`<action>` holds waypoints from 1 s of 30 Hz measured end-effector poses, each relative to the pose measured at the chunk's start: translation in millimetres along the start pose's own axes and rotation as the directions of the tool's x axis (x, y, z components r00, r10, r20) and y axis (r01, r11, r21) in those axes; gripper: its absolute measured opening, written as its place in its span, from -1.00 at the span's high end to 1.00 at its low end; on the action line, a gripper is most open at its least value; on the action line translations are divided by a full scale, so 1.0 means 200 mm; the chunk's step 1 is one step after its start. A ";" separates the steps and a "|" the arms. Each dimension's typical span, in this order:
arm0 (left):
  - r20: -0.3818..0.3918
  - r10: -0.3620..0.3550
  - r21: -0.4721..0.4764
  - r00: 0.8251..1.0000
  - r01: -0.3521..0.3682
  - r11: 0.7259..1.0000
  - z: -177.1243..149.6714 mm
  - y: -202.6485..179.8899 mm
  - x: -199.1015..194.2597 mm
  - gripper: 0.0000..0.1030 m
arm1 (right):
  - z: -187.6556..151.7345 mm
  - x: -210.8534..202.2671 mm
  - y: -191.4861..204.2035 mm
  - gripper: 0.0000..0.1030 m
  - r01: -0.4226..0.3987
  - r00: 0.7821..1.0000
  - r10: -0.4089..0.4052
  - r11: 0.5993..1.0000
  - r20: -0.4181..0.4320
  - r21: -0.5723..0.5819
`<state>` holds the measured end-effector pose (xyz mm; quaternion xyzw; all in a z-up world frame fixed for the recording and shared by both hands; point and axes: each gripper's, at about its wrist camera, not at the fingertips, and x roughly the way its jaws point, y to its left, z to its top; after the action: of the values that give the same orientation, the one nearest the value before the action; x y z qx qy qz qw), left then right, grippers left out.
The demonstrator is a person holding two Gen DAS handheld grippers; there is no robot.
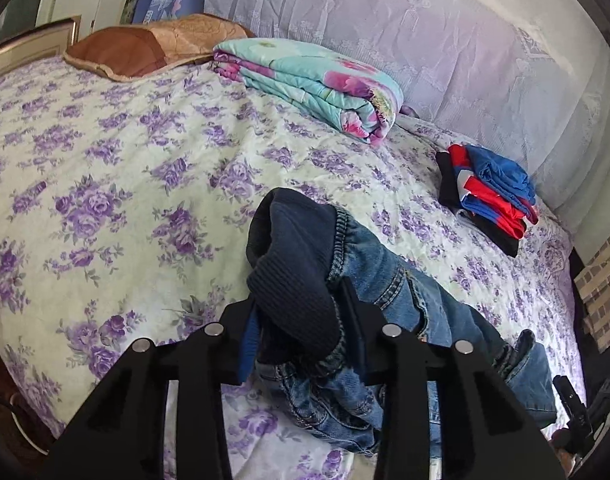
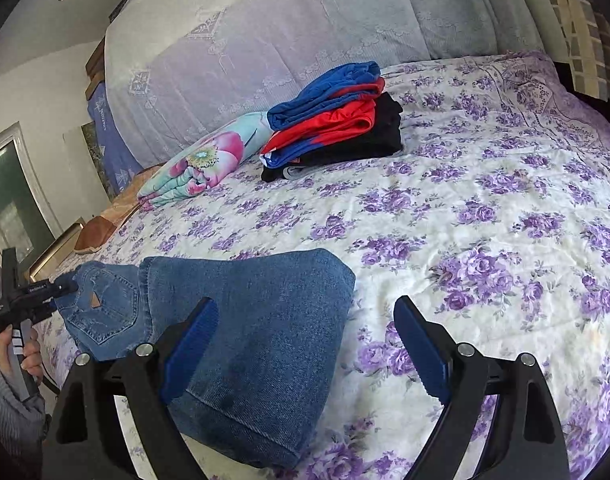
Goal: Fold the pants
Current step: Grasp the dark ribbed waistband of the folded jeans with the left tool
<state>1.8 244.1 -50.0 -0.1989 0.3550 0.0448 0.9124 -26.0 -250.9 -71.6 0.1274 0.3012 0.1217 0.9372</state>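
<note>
Left gripper [image 1: 301,320] pinches jeans [image 2: 257,344] waistband; right gripper [image 2: 305,344] gapes.

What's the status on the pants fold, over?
Left tool shut on jeans waistband. Right tool open, empty, over the jeans' folded end. Folded clothes stack and quilt sit far off, nothing in the way.

A: Where is there room to pass?

B: The wide flowered bedspread [image 2: 485,216] lies bare on the jeans' far side and off to the right.

A: And what blocks the way?

B: The jeans [image 2: 261,344] lie in front on the bed. A stack of folded clothes [image 2: 337,128] and a folded floral quilt [image 1: 317,84] sit along the lace-covered back [image 1: 425,40]; a brown pillow [image 1: 145,46] lies at the far end.
</note>
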 end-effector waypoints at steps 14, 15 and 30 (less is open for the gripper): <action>-0.059 0.043 -0.098 0.997 -0.049 0.994 -0.10 0.11 0.10 -0.42 | -0.07 0.03 -0.04 -0.79 -0.051 0.996 0.054 0.998 -0.070 0.039; -0.066 0.034 -0.125 0.997 -0.042 0.991 -0.11 0.14 0.12 -0.56 | -0.07 0.03 -0.03 -0.79 -0.052 0.996 0.054 0.998 -0.070 0.038; 0.027 -0.022 -0.041 0.999 0.023 0.999 -0.08 0.00 0.06 0.40 | -0.08 0.07 -0.07 -0.88 -0.081 0.991 0.091 0.992 -0.101 0.100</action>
<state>0.1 237.9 -68.0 -0.2211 0.3394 0.0445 0.9132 -22.9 -258.2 -96.0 0.1783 0.3500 0.1540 0.9066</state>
